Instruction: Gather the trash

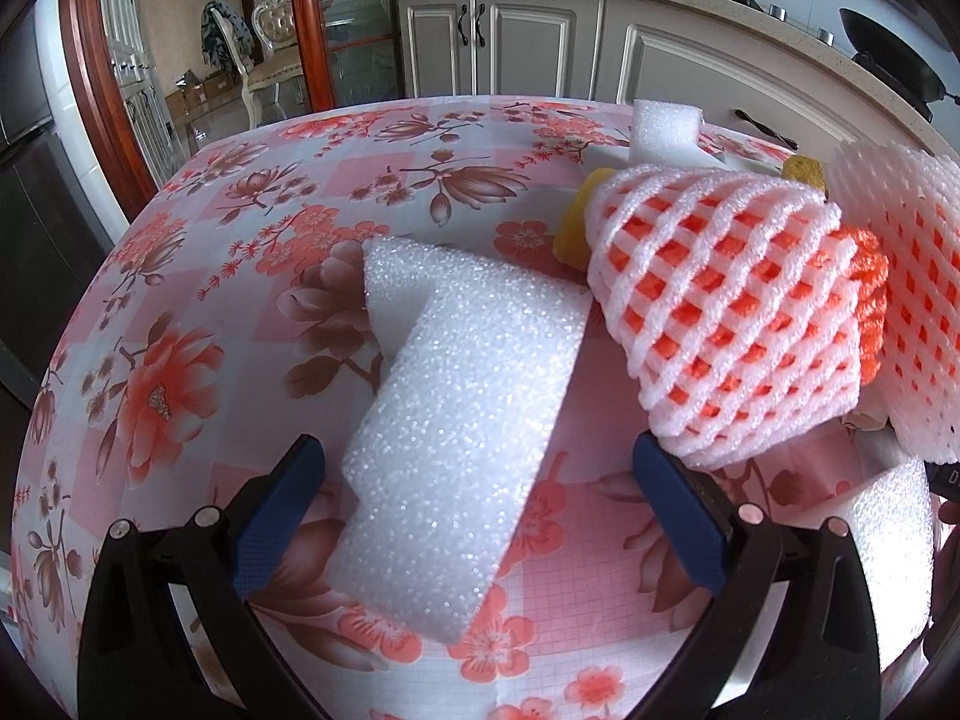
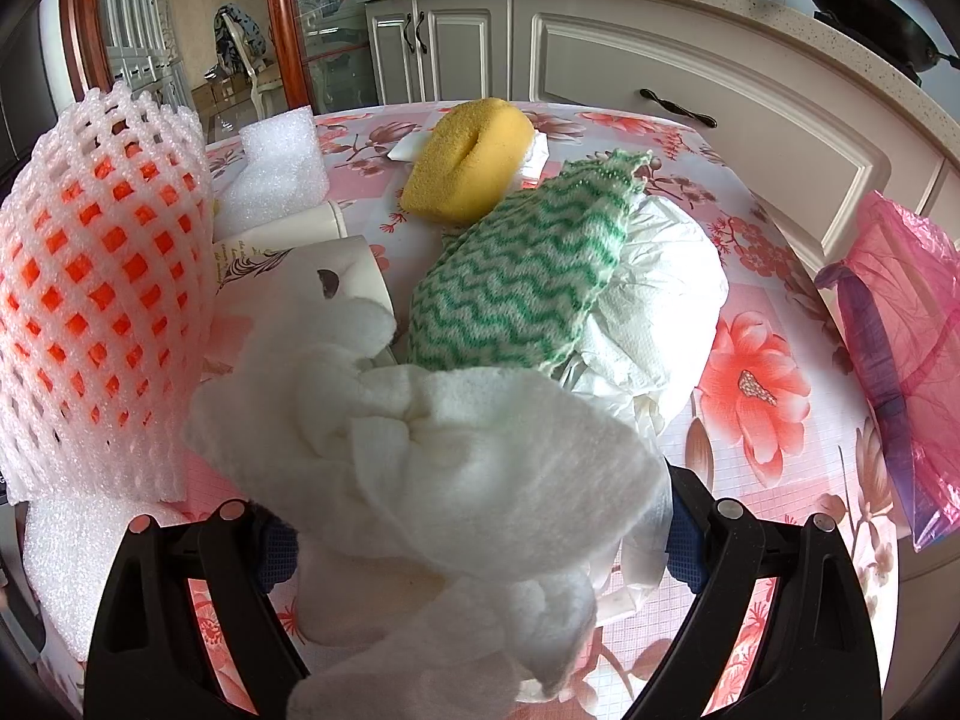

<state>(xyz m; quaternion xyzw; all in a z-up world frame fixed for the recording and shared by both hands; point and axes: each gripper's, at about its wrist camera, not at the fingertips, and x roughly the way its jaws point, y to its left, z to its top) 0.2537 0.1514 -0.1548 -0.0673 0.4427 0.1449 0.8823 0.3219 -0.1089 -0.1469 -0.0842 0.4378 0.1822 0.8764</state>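
Left wrist: left gripper (image 1: 480, 510) has its jaws spread wide, nothing clamped. A white foam block (image 1: 456, 450) lies on the floral tablecloth (image 1: 180, 300), its near end sitting between the blue pads (image 1: 276, 516); gaps show on both sides, so no contact. Its long axis runs from near-centre up and slightly right, roughly along the gripper's line, so the jaws would close across its short width. Up and right, clear of the jaws, a white foam net (image 1: 732, 312) over an orange net. Small foam piece (image 1: 666, 126) sits far back.

Right wrist: right gripper (image 2: 480, 534) also stands wide. A crumpled white fluffy cloth (image 2: 456, 468) fills the gap and covers most of both pads; I can't tell whether it's touched, but it doesn't look squeezed. Behind it: a green zigzag cloth (image 2: 522, 282) on white crumpled paper (image 2: 660, 312), then a yellow sponge (image 2: 468, 162). Pink trash bag (image 2: 900, 324) hangs at the table's right edge, nearer this hand.

Judgement: each hand already straddles its item; closing comes next, and the right hand has the shorter carry.
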